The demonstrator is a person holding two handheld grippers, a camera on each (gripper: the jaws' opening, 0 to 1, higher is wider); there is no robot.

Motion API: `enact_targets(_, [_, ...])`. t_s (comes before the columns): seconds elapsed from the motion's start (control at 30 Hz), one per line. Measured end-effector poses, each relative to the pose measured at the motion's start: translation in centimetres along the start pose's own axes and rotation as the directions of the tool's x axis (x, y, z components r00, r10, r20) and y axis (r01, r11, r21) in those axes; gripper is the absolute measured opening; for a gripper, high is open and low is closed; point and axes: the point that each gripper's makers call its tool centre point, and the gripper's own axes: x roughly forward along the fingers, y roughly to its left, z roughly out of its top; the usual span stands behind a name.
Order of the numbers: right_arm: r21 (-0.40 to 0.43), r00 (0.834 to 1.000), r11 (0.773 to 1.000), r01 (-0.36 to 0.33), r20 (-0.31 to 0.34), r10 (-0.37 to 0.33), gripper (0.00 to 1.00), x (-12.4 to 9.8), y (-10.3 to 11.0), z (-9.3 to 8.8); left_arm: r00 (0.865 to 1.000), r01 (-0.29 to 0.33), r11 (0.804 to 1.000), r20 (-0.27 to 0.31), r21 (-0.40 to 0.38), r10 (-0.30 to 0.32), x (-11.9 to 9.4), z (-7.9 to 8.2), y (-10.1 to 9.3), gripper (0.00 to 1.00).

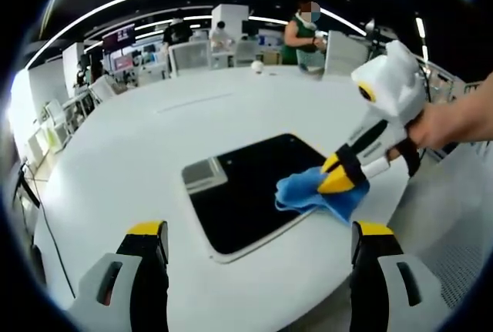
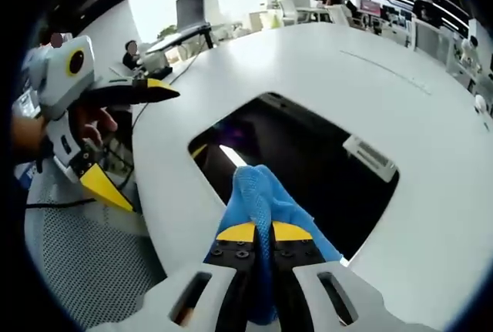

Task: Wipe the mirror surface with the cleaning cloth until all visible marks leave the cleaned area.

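Left gripper view: my left gripper (image 1: 258,243) hangs above the near edge of the white desk (image 1: 139,147), its fingers (image 1: 148,233) spread wide apart with nothing between them. The mirror (image 1: 246,189) lies flat on the desk ahead, a dark rounded rectangle with a pale rim; it reflects a light patch at its far left corner. My right gripper (image 1: 337,174) comes in from the right, held by my hand (image 1: 451,124), its yellow tips pinched on the blue cloth (image 1: 320,197). The cloth sits bunched on the mirror's right edge, partly over the rim. People stand at the far side of the room behind the desk.

Right gripper view: my right gripper (image 2: 263,232) has its fingers (image 2: 237,233) closed on the cloth (image 2: 258,193), which rises in a fold between the tips and spills past them onto the mirror (image 2: 308,170). The cloth touches the mirror at its near edge. A bright streak reflects in the glass beside the cloth. My left gripper (image 2: 127,135) shows at the left, off the desk (image 2: 370,85) edge, fingers wide open, over a grey mesh surface (image 2: 85,263).
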Motion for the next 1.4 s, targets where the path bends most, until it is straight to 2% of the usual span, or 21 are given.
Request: enact_targets(1.4, [0.003,0.999,0.999,-0.052,-0.001,0.052,0.00,-0.65,0.06,-0.64,1.000,0.005,1.000,-0.008,0.003,-0.005,0.02,-0.14,-0.10,1.00])
